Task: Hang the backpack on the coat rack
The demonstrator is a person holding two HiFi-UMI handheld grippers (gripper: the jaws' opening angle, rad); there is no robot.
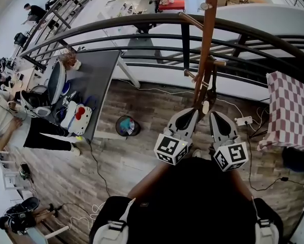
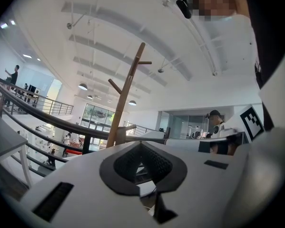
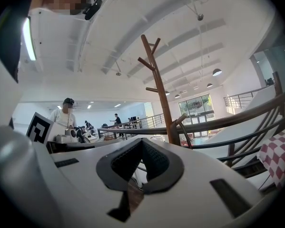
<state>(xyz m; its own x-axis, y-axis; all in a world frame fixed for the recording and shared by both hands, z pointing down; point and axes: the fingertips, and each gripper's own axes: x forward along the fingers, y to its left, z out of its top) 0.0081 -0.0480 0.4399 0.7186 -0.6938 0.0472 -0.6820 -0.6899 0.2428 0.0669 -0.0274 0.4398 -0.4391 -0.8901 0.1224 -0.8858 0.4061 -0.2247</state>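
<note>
Now, left gripper [image 1: 190, 115] and right gripper [image 1: 215, 117] both clenched on nothing, side by side, tips near the coat rack [image 1: 208, 29] pole, railing [image 1: 141, 22] just behind it, wood floor [image 1: 141, 154] giving room leftward.

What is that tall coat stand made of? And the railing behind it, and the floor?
The coat rack looks like wood: a warm brown, smooth matte pole with angled pegs. The railing seems to be metal, in dark tubes with a slight sheen, probably painted. The floor shows grey-brown planks with grain. It could be real wood or a laminate imitation; I cannot tell which.
</note>
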